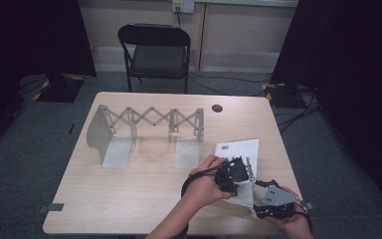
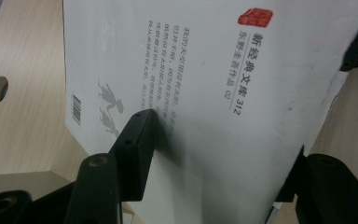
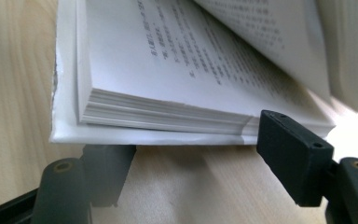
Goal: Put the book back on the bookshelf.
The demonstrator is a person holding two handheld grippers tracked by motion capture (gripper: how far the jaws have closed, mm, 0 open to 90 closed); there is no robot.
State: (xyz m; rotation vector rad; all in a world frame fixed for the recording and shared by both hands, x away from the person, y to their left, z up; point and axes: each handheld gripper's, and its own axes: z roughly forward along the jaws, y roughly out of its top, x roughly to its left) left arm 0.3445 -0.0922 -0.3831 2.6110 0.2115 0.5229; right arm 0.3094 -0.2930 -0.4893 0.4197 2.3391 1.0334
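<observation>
Right now both claws are working on a white paperback book lying at the near right of the light wooden counter. From the high view, the left claw comes over the book's near half, the hand wrapped around its body, while the right claw sits just beside it at the near right edge, grey plate on top. Along the left claw's own view, the back cover is lifted and tilted, barcode and red stamp showing, and the jaws pinch it: one pad lies flat on the cover's face, the other jaw sits at its edge on the right. In the right claw's view, the jaws are spread, one jaw under the bottom cover at the left, the other beside the page block at the right; whether the pads press is not clear. Pages fan open above. Further off to the left, an expanding metal book rack stands on the counter, a black folding chair beyond the far edge.
</observation>
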